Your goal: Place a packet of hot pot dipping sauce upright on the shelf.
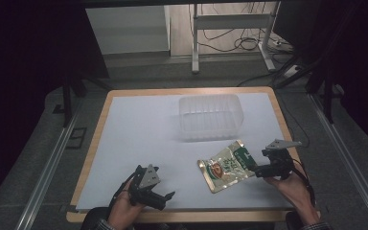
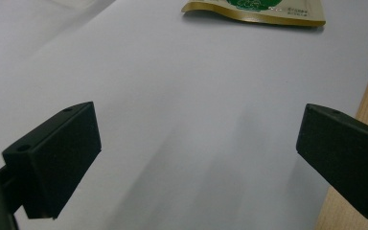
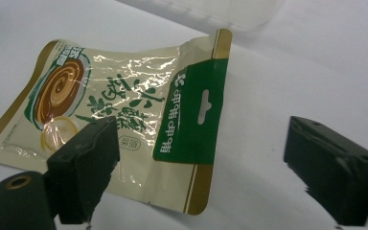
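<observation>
foil snack pouch (image 1: 225, 168) — right claw (image 1: 257, 167) alongside, agape

The snack bag (image 3: 124, 120) is shiny gold with a green top strip and a brown swirl picture. The box (image 1: 211, 116) is see-through. The table (image 1: 139, 139) is white with a light wood edge.

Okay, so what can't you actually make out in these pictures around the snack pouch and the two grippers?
- Snack pouch: right gripper view, one jaw covers its near edge; left gripper view, the top edge cuts it off.
- Pouch print: too small to read in the high view.
- Clear tub: its contents cannot be told through the cloudy walls.
- Right gripper: high view, whether a jaw touches the pouch.
- Left gripper: dark, its gap is hard to judge.
</observation>
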The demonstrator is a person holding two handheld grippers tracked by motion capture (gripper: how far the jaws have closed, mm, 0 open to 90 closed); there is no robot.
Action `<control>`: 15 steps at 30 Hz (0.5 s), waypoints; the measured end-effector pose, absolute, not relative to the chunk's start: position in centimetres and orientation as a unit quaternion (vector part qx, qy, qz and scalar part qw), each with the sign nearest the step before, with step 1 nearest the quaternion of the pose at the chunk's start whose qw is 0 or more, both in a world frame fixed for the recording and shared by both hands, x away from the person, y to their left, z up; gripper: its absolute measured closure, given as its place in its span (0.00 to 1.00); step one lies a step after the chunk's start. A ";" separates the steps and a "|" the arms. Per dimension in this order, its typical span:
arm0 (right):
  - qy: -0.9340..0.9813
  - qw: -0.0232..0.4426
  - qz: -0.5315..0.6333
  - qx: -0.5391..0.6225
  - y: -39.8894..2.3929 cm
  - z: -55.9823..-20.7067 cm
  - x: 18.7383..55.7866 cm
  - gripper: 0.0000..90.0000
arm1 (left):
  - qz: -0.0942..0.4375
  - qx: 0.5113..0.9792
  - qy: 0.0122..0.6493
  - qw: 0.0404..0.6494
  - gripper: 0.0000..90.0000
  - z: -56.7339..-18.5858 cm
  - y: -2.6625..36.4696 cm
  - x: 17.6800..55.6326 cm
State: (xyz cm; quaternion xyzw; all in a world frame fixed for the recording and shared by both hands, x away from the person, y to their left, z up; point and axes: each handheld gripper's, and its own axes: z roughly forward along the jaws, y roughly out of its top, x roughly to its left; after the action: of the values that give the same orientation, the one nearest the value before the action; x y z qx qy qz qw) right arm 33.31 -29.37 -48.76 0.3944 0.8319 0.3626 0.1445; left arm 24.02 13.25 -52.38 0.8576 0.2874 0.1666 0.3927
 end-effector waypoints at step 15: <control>0.853 0.124 0.317 0.395 -28.0 -49.7 35.4 0.21 | 0.167 0.858 0.285 0.392 0.02 -52.4 13.2 24.0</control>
State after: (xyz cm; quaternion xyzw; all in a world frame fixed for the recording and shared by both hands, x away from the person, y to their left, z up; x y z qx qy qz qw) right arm 35.39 -28.01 -49.72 0.3947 0.8534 0.3171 0.1239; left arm 23.97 13.15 -52.37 0.8584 0.2852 0.1673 0.3922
